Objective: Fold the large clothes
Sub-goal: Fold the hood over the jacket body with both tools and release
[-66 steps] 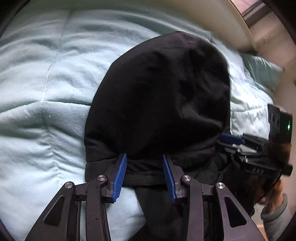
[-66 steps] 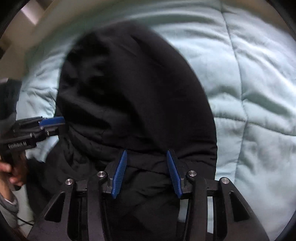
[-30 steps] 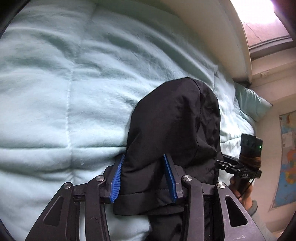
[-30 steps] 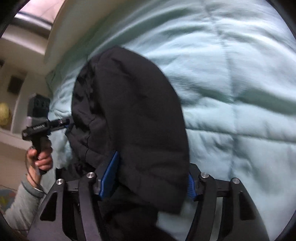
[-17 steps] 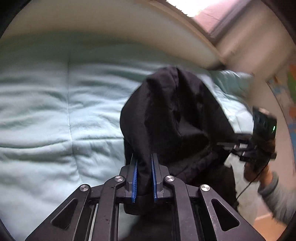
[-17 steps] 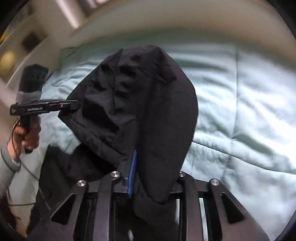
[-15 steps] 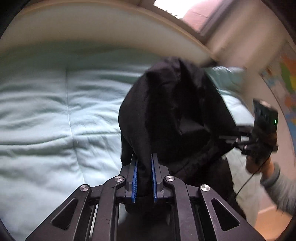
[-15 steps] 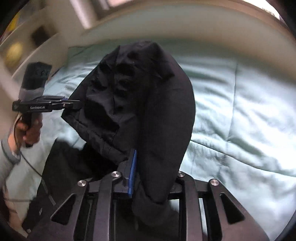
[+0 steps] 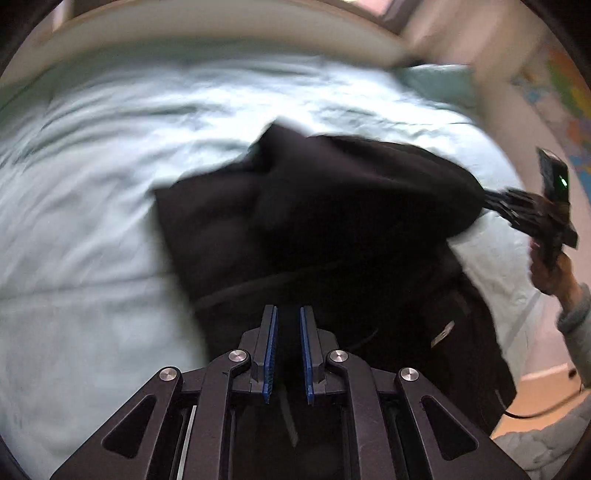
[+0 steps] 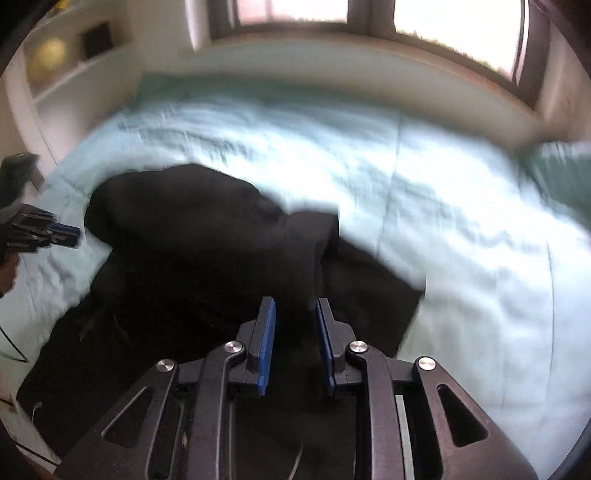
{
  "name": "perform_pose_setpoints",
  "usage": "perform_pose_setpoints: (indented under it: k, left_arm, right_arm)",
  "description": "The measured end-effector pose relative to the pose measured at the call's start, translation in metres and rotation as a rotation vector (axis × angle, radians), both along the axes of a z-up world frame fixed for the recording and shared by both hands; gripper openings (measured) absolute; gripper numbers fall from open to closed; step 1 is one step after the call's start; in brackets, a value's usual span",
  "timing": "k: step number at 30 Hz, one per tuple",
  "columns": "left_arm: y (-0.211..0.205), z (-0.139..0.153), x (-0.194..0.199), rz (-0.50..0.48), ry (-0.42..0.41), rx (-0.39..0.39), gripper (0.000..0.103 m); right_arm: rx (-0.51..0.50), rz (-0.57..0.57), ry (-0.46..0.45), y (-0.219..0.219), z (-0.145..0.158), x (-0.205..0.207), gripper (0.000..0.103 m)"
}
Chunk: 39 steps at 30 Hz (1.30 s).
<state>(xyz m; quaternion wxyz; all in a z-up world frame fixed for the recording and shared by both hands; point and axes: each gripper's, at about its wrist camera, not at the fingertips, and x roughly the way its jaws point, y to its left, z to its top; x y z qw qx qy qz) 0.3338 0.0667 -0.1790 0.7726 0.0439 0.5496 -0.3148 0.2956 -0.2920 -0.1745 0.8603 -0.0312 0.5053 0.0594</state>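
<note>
A large black garment (image 9: 332, 221) hangs spread in the air above a pale green quilt (image 9: 92, 184). My left gripper (image 9: 287, 350) is shut on the garment's near edge, its blue pads close together around the cloth. My right gripper (image 10: 293, 343) is shut on another part of the same garment (image 10: 207, 236). In the left wrist view the right gripper (image 9: 517, 206) grips the cloth at the right. In the right wrist view the left gripper (image 10: 55, 232) shows at the left edge. Both views are blurred by motion.
The quilt (image 10: 443, 221) covers a bed set against a wall under a window (image 10: 369, 22). A green pillow (image 9: 439, 79) lies at the bed's far right corner. A shelf alcove (image 10: 66, 55) stands at the left.
Both grippers closed on the garment's edge and lifted it. Since half a second ago the garment has swung out wide and flatter between the two grippers, and both cameras have moved fast.
</note>
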Motion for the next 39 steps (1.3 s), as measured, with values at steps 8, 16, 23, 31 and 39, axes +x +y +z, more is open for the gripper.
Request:
perform_pose_setpoints:
  k: [8, 16, 23, 31, 39]
  left_arm:
    - [-0.019, 0.065, 0.037, 0.040, -0.102, -0.089, 0.014]
    - [-0.110, 0.046, 0.082, -0.035, -0.009, -0.121, 0.016]
    - [-0.109, -0.069, 0.029, -0.098, 0.231, 0.020, 0.016]
    - [-0.083, -0.097, 0.010, 0.025, 0.311, -0.088, 0.015]
    - [-0.087, -0.017, -0.018, -0.100, 0.169, -0.141, 0.017]
  right_arm:
    - [0.130, -0.038, -0.006, 0.009, 0.036, 0.008, 0.057]
    - [0.220, -0.093, 0.027, 0.060, 0.031, 0.086, 0.059]
    - [0.175, -0.036, 0.264, 0.085, -0.076, 0.058, 0.058]
    - [0.201, -0.097, 0.297, 0.088, -0.129, 0.035, 0.059]
    - [0.218, -0.075, 0.118, 0.065, -0.054, 0.022, 0.060]
